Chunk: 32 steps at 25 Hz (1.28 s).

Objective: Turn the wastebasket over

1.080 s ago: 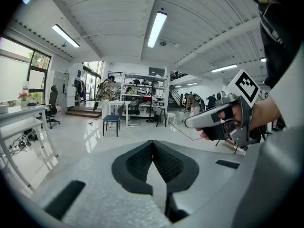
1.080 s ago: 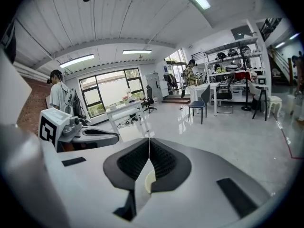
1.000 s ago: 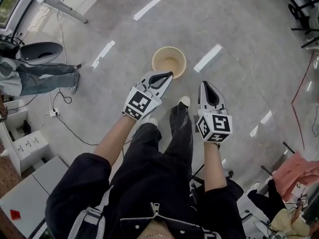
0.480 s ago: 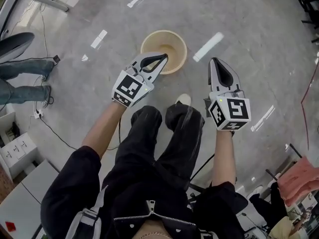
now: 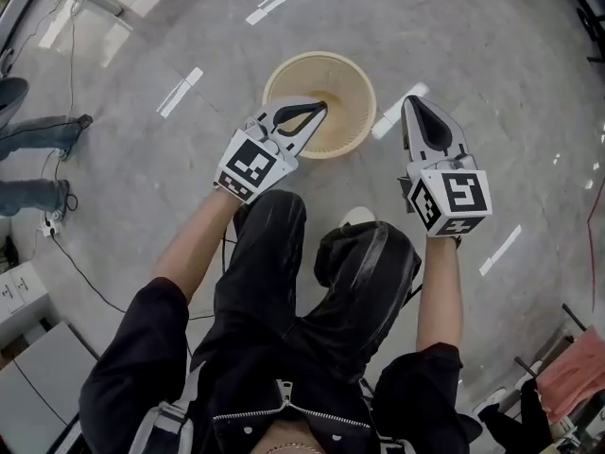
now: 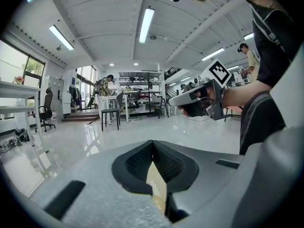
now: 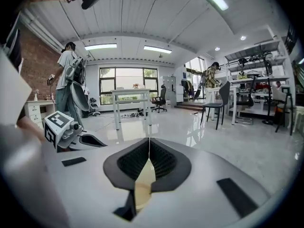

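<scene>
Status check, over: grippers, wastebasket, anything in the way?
Left gripper shut, empty, tip over near rim of wastebasket; right gripper shut, empty, off its right side. Basket upright, mouth up, not yet turned. Person's knee close behind it.

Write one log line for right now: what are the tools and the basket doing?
wastebasket: upright on floor, mouth up, not yet turned | left tool: shut, empty, over its rim | right tool: shut, empty, right of it
</scene>
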### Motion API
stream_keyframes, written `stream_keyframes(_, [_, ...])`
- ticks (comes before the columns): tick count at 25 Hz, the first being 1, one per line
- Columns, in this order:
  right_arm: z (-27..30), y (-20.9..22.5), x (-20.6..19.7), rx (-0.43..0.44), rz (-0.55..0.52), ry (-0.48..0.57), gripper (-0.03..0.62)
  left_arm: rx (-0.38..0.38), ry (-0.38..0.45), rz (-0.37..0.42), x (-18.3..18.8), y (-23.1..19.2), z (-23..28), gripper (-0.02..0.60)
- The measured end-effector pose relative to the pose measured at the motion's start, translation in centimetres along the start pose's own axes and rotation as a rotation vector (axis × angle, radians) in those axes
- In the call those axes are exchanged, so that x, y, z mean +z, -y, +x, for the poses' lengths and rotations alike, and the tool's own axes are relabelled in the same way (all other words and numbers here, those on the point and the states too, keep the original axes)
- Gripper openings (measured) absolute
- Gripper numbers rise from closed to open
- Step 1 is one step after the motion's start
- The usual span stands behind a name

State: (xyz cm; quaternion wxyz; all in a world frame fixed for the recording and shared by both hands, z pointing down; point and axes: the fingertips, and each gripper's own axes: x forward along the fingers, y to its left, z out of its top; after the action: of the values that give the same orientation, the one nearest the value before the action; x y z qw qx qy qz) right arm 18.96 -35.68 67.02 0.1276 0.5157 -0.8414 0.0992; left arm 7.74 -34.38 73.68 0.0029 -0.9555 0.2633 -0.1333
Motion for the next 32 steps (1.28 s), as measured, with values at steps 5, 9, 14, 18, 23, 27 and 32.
stream_keyframes(5, [1.8, -0.2, -4.5, -0.006, 0.011, -0.021, 0.011, -0.013, -0.018, 0.016, -4.2, 0.3, 0.7, 0.005])
stream_keyframes(9, [2.0, -0.9, -6.2, -0.007, 0.003, -0.041, 0.011, -0.066, -0.077, 0.046, -6.9, 2.2, 2.3, 0.006])
stream_keyframes(14, [1.1, -2.3, -6.6, -0.003, -0.026, -0.051, 0.011, -0.225, -0.279, 0.072, -12.3, 6.6, 4.3, 0.07])
stream_keyframes(18, [0.5, -2.8, -7.1, -0.004, -0.028, -0.057, 0.011, -0.323, -0.401, 0.145, -15.5, 9.2, 5.2, 0.15])
stream_keyframes(23, [-0.2, -3.0, -7.2, -0.018, -0.024, -0.055, 0.011, -0.38, -0.533, 0.215, -18.3, 11.0, 6.1, 0.156])
stream_keyframes(27, [-0.6, -3.1, -7.1, -0.023, -0.03, -0.052, 0.011, -0.378, -0.594, 0.272, -20.0, 11.3, 6.7, 0.155])
stream_keyframes(32, [-1.3, -2.7, -7.1, -0.039, -0.019, -0.042, 0.011, -0.353, -0.601, 0.316, -20.4, 11.1, 7.2, 0.098])
